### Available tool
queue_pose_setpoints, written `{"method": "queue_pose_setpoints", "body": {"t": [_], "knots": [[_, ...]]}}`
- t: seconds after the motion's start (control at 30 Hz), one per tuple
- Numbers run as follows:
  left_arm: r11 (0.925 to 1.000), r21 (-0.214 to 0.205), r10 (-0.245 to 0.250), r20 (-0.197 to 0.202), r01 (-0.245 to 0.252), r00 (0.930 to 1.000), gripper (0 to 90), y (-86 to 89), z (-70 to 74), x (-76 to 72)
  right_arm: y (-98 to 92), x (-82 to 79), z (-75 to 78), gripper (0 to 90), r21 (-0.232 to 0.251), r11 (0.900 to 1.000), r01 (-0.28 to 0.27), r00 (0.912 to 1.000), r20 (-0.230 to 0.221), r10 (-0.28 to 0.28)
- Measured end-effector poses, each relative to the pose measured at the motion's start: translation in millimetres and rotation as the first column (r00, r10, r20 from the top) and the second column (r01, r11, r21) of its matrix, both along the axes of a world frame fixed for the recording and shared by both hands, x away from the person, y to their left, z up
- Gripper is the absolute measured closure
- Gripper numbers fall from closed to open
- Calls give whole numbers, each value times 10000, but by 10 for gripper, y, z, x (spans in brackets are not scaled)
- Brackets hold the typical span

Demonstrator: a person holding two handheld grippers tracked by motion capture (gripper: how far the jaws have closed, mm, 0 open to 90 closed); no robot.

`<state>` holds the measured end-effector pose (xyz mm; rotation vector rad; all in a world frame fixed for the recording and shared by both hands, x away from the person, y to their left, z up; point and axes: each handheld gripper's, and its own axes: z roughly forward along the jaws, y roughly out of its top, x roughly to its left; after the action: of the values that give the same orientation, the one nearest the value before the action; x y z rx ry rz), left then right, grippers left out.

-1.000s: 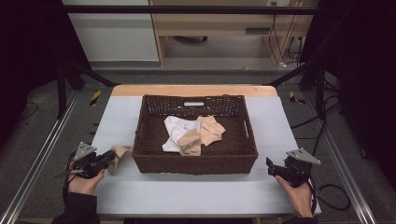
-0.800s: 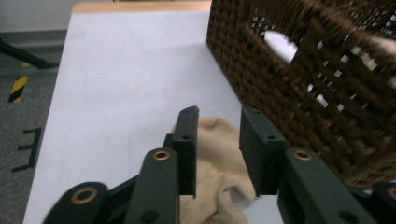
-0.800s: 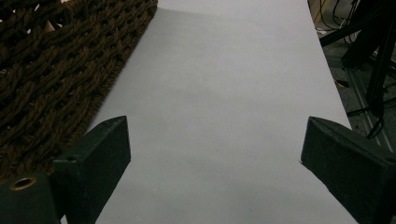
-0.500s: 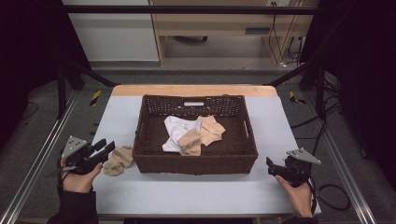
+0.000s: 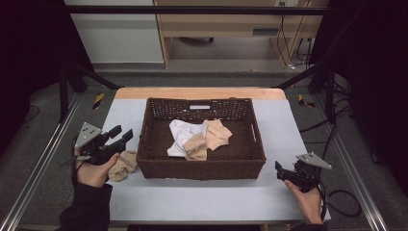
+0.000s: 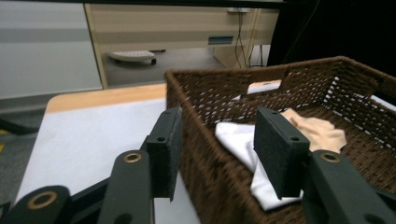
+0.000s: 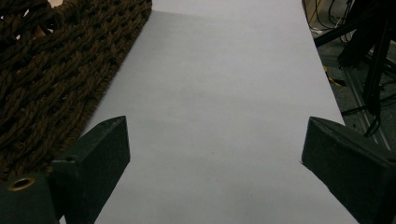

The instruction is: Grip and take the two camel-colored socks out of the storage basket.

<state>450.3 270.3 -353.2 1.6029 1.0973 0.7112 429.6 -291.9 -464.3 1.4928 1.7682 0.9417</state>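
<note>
Lying on the pale grey worktop (image 5: 202, 202), just left of the brown wicker basket (image 5: 201, 168): a beige sock (image 5: 123, 166), touching nothing but the surface. Hovering above it, the left tongs (image 5: 124, 135), jaws having just been opening, now parted with nothing between them. Resting near the right edge, the right tongs (image 5: 279, 168), standing wide apart and empty. Sitting inside the basket: white and beige cloths (image 5: 195, 139). Stretching behind the worktop: grey floor (image 5: 231, 72), a wooden desk (image 5: 226, 24), cables.
</note>
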Motion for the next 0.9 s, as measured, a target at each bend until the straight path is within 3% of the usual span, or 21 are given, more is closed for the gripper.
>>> {"method": "queue_pose_setpoints", "body": {"t": [0.33,0.7,0.9], "knots": [[9987,172,-492,123,490,9987,458,-452,136,200,-9,5,9,79,76,10000,12,10000,73,-12],[9957,433,-821,146,814,9965,401,-913,173,419,-12,10,8,72,121,9999,28,10000,80,-29],[9932,545,-1032,115,1024,9946,394,-1129,123,536,-9,10,8,72,69,10000,2,10000,89,-3]]}}
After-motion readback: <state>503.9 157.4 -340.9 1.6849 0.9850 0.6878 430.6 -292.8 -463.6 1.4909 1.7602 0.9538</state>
